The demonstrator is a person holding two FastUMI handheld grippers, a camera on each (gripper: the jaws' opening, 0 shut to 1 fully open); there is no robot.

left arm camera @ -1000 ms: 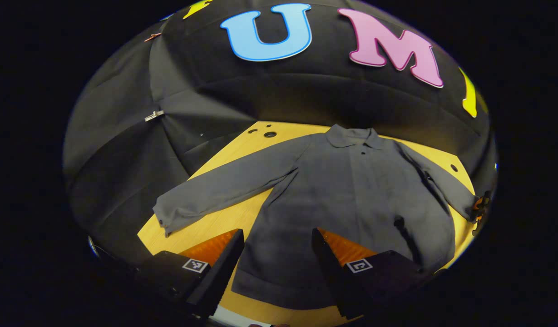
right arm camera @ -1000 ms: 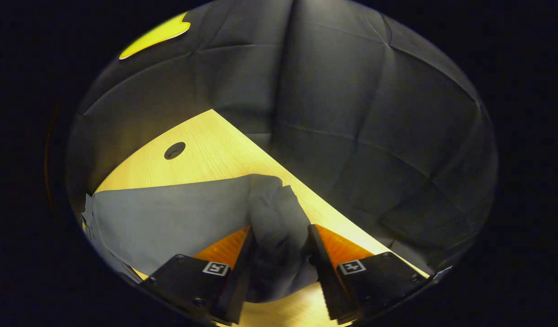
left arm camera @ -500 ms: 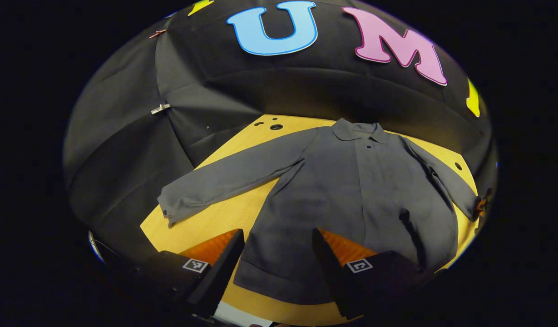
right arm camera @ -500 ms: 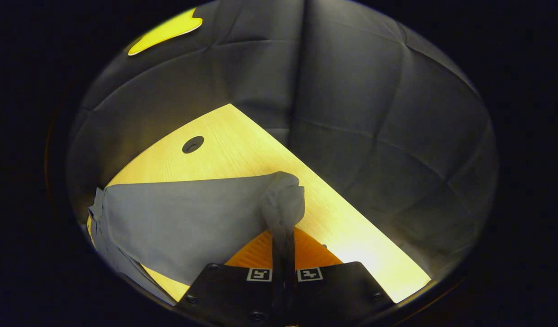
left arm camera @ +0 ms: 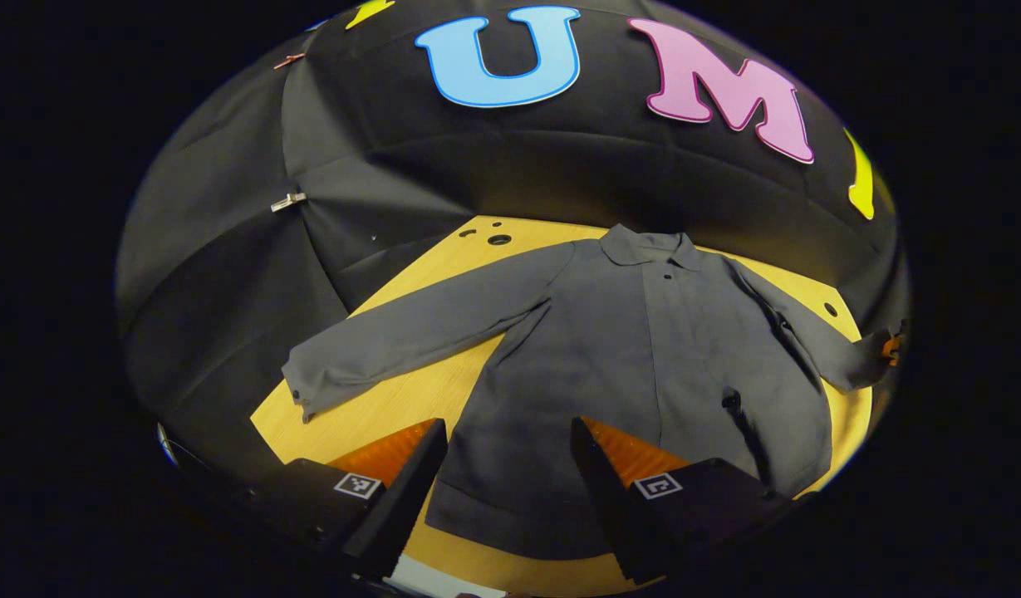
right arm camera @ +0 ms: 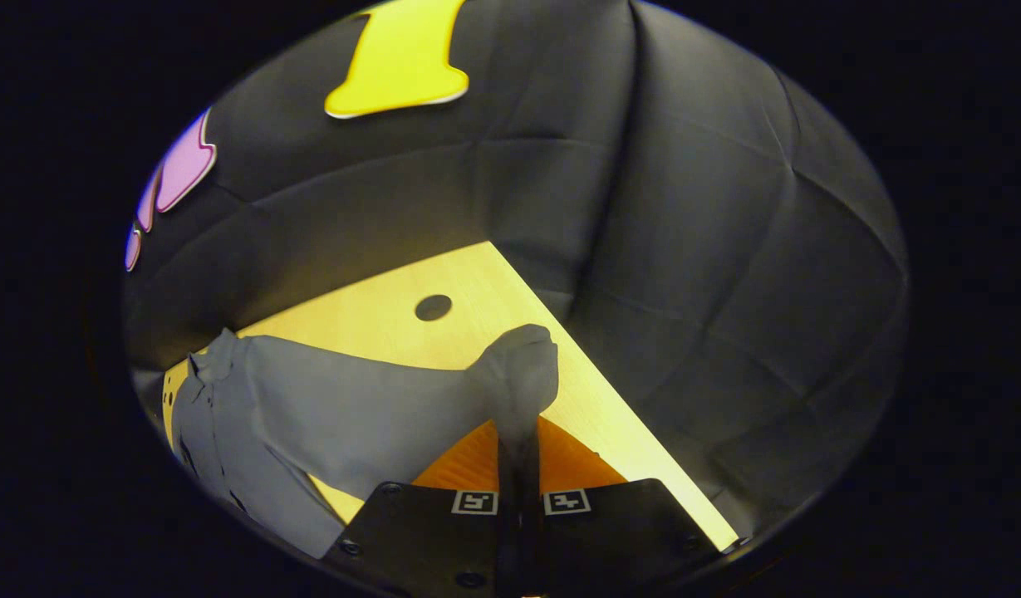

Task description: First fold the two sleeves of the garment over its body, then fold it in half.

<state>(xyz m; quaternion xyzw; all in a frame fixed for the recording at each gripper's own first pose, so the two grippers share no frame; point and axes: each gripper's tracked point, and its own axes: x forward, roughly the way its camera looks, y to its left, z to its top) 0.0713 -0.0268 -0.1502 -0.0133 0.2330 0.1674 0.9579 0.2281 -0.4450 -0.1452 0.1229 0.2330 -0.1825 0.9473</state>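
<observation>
Sleeve cuff point(right arm camera: 518, 374) pinched in R gripper point(right arm camera: 518, 465), raised.

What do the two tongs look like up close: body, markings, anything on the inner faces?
The left tongs and the right tongs look alike: dark, blocky bodies tapering into wedge-shaped fingers. Each finger base carries a small square black-and-white fiducial tag. Ribbed orange panels sit behind the fingers. Serrated edges show on the left pair's fingers. Round screw heads dot the right body's lower corners. No cables or sleeves are visible.
</observation>
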